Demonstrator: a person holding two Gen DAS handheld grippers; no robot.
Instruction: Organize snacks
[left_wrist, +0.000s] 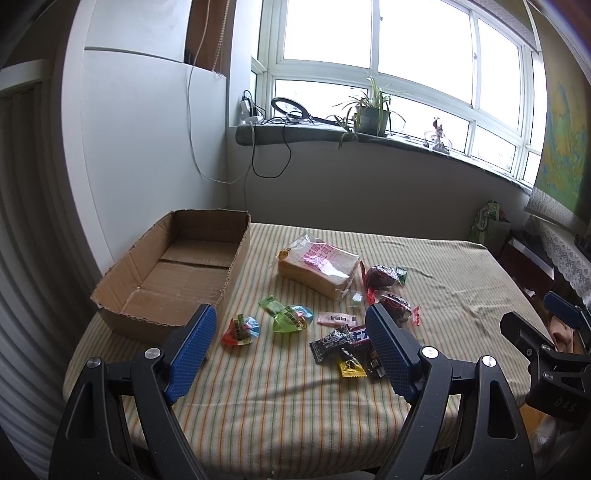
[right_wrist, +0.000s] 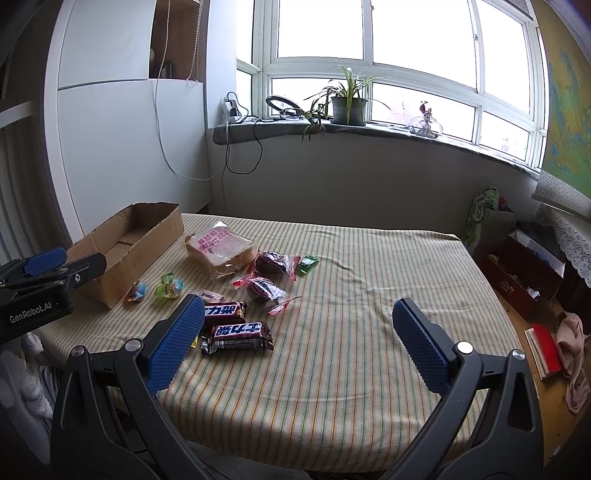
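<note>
Left wrist view: left tongs (left_wrist: 291, 328) are hanging with jaws spread wide and holding nothing, above the near part of a bench (left_wrist: 277, 413) covered in striped cloth.
- Cardboard box (left_wrist: 140, 306): sitting ahead and to the left of the left tongs, open at the top, nothing showing inside.
- Two jelly cups (left_wrist: 240, 330): lying between the jaws as seen, just right of the box.
- Bread bag (left_wrist: 317, 266): lying farther ahead, beyond the jelly cups.
- Two dark pastries in clear wrap (left_wrist: 384, 277): lying ahead of the right-hand finger.
- Dark candy wrappers (left_wrist: 332, 341) and a yellow sweet (left_wrist: 352, 368): lying just beside that finger.

Right wrist view: right tongs (right_wrist: 297, 341) are likewise standing wide apart, gripping nothing, over the bench.
- Two chocolate bars (right_wrist: 240, 334): lying just right of the left-hand finger, one behind the other.
- Green packet (right_wrist: 307, 264): lying well ahead, beside the pastries.
- Striped cloth (right_wrist: 369, 295): lying bare ahead of the right-hand finger.
- Window sill (right_wrist: 369, 131) beyond the bench: carrying a potted plant (right_wrist: 347, 107).
</note>
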